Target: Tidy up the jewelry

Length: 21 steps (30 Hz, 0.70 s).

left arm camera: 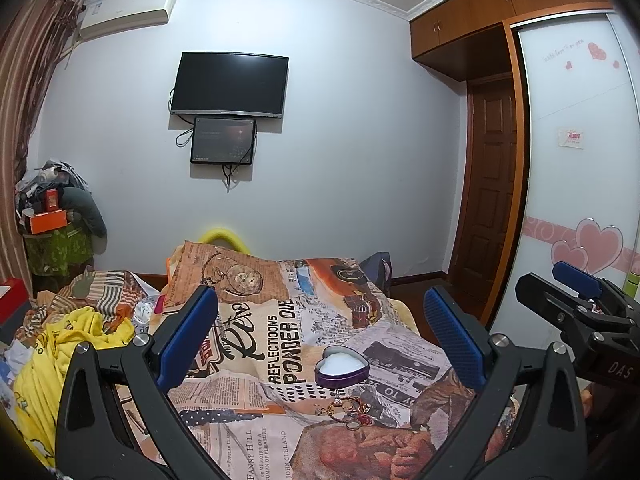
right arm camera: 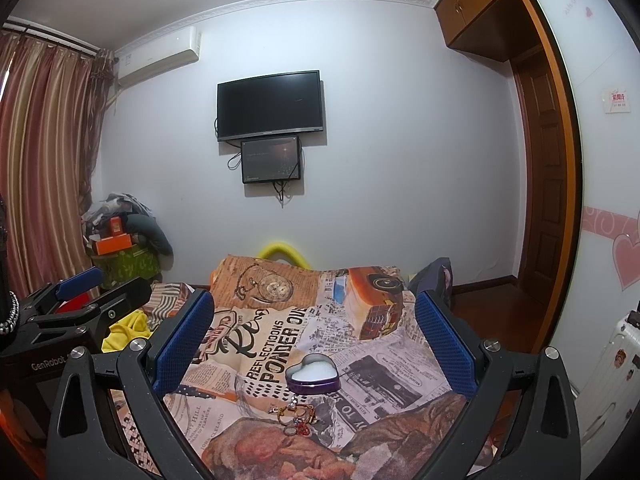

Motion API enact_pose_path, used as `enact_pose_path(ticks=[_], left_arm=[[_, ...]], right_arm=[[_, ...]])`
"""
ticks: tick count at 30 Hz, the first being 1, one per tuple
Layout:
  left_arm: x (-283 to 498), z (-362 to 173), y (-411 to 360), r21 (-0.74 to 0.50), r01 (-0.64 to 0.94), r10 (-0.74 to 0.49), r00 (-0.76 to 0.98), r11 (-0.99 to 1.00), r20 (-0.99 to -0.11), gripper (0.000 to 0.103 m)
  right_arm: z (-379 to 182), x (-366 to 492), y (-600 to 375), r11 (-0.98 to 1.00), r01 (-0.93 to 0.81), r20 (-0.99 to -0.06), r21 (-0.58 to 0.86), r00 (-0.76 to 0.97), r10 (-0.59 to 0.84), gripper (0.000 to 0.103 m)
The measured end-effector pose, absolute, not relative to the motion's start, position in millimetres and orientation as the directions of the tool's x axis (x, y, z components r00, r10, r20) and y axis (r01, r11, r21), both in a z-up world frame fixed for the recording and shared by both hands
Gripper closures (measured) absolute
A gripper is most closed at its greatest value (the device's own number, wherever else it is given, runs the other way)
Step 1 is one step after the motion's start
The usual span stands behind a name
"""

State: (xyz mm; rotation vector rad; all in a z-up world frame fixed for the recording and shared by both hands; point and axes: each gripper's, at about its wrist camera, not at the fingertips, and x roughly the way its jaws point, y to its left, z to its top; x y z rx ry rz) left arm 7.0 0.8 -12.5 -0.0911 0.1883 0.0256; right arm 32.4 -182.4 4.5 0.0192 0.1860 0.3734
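Your left gripper & right gripper both gape wide, holding nothing; heart tin w/ jewelry pile at its 6 o'clock on bed.

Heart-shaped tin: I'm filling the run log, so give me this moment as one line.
heart-shaped tin: open, on bedspread | jewelry pile: beside tin, untouched | left gripper: open | right gripper: open

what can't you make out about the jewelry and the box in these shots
- Small pile of gold and red jewelry on the newspaper-print bedspread: too small and tangled in both wrist views to count pieces.
- Purple heart-shaped tin with white lining: its lid is not in view.
- Bedspread's near edge: hidden behind the left gripper and right gripper.
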Motion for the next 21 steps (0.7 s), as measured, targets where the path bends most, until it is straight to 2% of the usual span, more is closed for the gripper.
enact_pose_path(ticks=[21], left_arm=[[7.0, -9.6, 0.3, -0.087, -0.034, 0.017, 0.982, 0.996, -0.189, 0.000]], right_arm=[[2.0, 39.0, -181.1, 0.930, -0.362, -0.181, 0.058, 0.913, 0.367, 0.003]])
